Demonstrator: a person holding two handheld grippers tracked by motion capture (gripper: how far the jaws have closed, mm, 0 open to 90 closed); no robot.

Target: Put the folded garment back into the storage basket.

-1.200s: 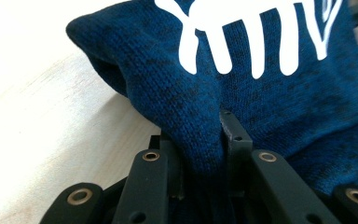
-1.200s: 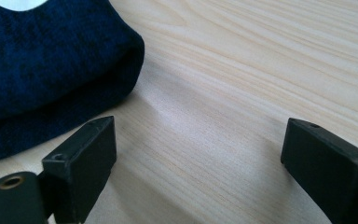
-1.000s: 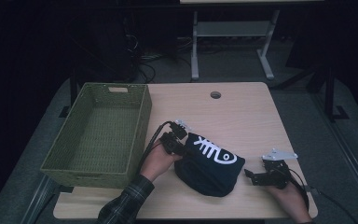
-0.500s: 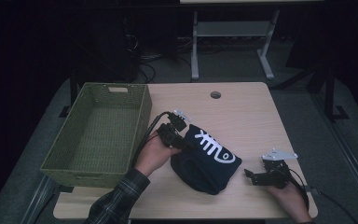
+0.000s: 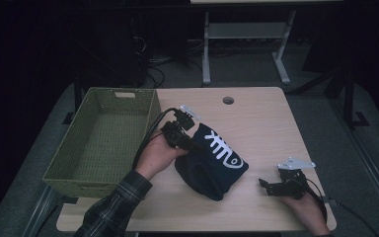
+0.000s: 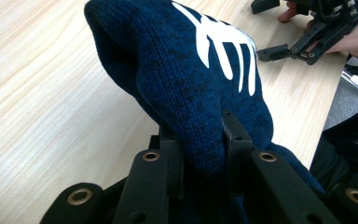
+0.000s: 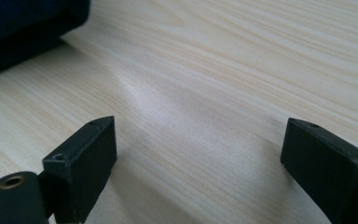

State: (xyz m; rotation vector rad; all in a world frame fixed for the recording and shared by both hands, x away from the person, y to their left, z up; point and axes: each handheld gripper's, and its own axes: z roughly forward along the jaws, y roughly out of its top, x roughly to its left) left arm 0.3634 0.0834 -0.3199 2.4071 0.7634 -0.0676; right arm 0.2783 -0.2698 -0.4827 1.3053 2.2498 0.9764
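A dark blue knitted cloth (image 5: 212,163) with a white fishbone print lies bunched on the wooden table (image 5: 261,118), its left end lifted. My left gripper (image 5: 190,144) is shut on that end; in the left gripper view the knit (image 6: 200,88) is pinched between the black jaws. My right gripper (image 5: 266,186) rests low at the table's front right, open, apart from the cloth. In the right gripper view its fingers (image 7: 81,163) stand wide over bare wood, with the dark cloth (image 7: 23,28) at the top left corner.
A green woven basket (image 5: 54,173) stands empty on the table's left side, just left of my left hand. A round cable hole (image 5: 228,100) sits near the table's far edge. Metal stand legs (image 5: 246,34) rise behind the table.
My left gripper has lifted the cloth's end and drawn it up and leftward toward the basket. The cloth has followed. The right gripper has stayed in place.
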